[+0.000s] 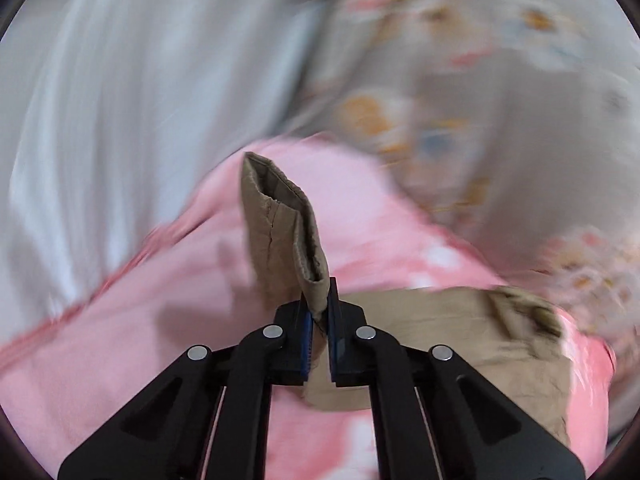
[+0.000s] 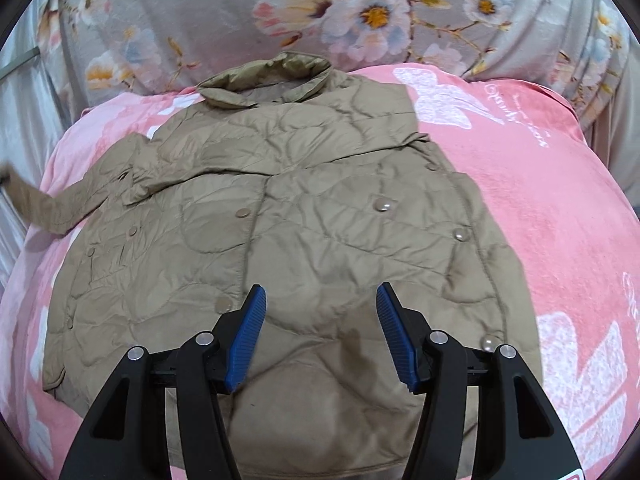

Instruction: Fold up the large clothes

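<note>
A tan quilted jacket with snap buttons lies spread on a pink blanket, collar at the far end. Its left sleeve stretches off to the left edge of the right wrist view. My left gripper is shut on that sleeve's cuff, which stands up in front of the fingers, lifted off the blanket. More of the jacket lies to the right below it. My right gripper hovers open over the jacket's lower front, nothing between its blue pads.
A grey floral bedcover rises behind the pink blanket. Pale curtain-like fabric fills the left of the blurred left wrist view. Bare pink blanket lies on both sides of the jacket.
</note>
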The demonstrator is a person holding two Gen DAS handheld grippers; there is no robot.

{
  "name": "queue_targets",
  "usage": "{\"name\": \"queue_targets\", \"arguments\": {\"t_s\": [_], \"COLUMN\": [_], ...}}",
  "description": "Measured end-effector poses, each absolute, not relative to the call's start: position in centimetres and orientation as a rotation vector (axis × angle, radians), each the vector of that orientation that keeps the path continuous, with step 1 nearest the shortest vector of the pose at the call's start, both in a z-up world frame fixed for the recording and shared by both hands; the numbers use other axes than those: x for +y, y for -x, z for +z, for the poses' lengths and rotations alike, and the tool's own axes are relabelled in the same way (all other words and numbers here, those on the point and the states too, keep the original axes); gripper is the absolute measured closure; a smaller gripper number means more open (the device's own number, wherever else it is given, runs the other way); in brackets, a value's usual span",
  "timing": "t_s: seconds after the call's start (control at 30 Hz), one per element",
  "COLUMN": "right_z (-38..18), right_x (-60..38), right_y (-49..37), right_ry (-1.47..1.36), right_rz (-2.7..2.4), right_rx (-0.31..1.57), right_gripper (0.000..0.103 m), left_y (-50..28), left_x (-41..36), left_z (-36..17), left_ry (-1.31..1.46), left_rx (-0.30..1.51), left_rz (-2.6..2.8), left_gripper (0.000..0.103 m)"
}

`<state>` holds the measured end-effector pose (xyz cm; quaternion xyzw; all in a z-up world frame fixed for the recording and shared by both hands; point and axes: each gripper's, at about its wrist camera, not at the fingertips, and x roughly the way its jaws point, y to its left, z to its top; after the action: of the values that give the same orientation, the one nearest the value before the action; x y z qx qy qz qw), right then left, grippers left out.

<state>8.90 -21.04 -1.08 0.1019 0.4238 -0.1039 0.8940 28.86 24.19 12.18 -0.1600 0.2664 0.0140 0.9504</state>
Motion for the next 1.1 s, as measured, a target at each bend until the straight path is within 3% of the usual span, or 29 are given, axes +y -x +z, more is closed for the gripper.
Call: {"name": "queue_targets", "arguments": {"t_s": [0.17, 0.3, 0.5, 0.7, 0.77, 0.8, 0.83, 0.87, 1.0, 1.1], "right_z": [-0.7, -0.5, -0.7, -1.6, -2.0, -2.3, -2.7, -3.0, -3.5, -2.9], "right_x": [-22.5, -24.0, -26.9, -30.1, -30.9, -31.3, -31.7, -32.0, -32.8, -33.0], "right_y": [-8.5, -8.2, -7.4, -5.8, -5.4, -5.2, -5.0, -5.0, -5.7, -6.9], "right_ry": [-0.236, -0.256, -0.273, -0.305, -0.323, -0.335, -0.352, -0.361, -0.379, -0.398], "right_rz": [-0.221, -0.229, -0.255, -0.302, -0.318, -0.324, -0.331, -0.334, -0.331, -0.287], "right_rx": [0.857, 0.84, 0.828, 0.827, 0.829, 0.831, 0.837, 0.841, 0.85, 0.832], "right_gripper": [0.047, 0.047, 0.047, 0.047, 0.047, 0.047, 0.047, 0.047, 0.046, 0.046], "left_y": [-27.3, -26.3, -26.7, -27.4, -28.1, -28.3, -28.2, -28.2, -27.5, -27.5], "left_x": [12.1, 1.6, -10.4, -18.9, -20.2, -20.7, -20.5, -20.4, -18.4, -12.5], "left_z": [20.1, 22.6, 19.1, 10.5, 7.6, 6.0, 4.9, 3.9, 2.5, 3.2], "left_ry": [0.147, 0.047, -0.017, -0.075, -0.08, -0.069, -0.055, -0.029, 0.04, 0.183], "left_rx": [0.415, 0.391, 0.48, 0.66, 0.735, 0.778, 0.806, 0.822, 0.831, 0.825], "left_rz": [-0.189, -0.364, -0.504, -0.537, -0.542, -0.561, -0.568, -0.567, -0.602, -0.638], "left_gripper": [0.098, 0.098, 0.098, 0.096, 0.086, 0.066, 0.04, 0.033, 0.03, 0.02]}}
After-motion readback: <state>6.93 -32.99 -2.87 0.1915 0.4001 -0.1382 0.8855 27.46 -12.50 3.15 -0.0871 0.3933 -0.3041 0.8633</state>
